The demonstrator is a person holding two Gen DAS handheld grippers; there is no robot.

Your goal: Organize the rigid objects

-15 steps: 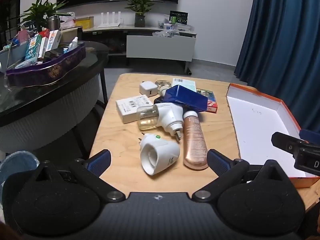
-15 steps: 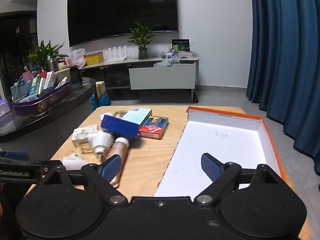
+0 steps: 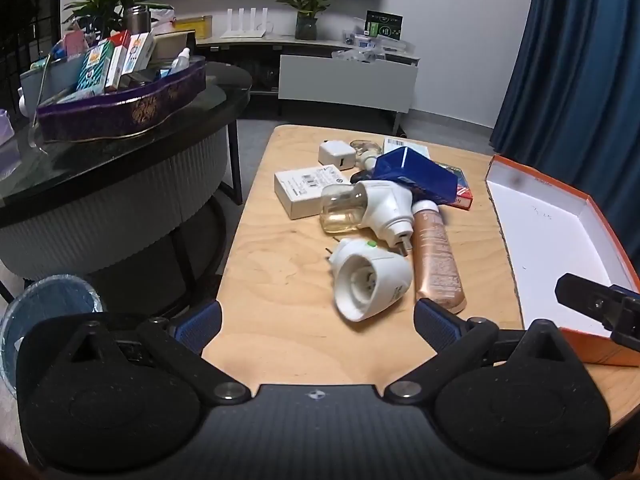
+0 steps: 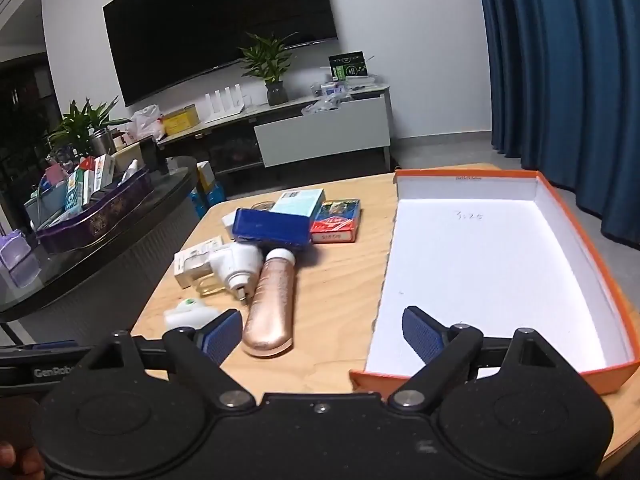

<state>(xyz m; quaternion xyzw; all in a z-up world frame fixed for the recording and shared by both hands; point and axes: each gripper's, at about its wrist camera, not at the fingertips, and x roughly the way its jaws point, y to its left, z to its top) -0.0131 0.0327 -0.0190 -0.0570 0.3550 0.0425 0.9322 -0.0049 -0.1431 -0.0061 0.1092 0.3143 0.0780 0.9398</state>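
A pile of rigid items lies on the wooden table point(image 3: 280, 280): a white plug-in cone point(image 3: 370, 282), a white diffuser with a clear bottle point(image 3: 368, 208), a rose-gold bottle point(image 3: 436, 258), a blue box point(image 3: 416, 174), a white carton point(image 3: 308, 190) and a red card box point(image 3: 462, 196). My left gripper point(image 3: 316, 322) hangs open just short of the cone, with nothing between its fingers. My right gripper point(image 4: 322, 334) is open over the gap between the rose-gold bottle point(image 4: 272, 304) and the orange box point(image 4: 492, 264), which holds nothing.
A white charger point(image 3: 337, 155) and a teal box point(image 3: 406, 146) lie at the back of the pile. Left of the table stand a dark round table with a purple tray point(image 3: 120, 112) of cartons and a bin point(image 3: 48, 312) on the floor. Blue curtains point(image 4: 560, 80) hang at the right.
My left gripper has shifted a little to the left, so the pile sits further right in its view. My right gripper has rolled and edged nearer the rose-gold bottle. Both stay open.
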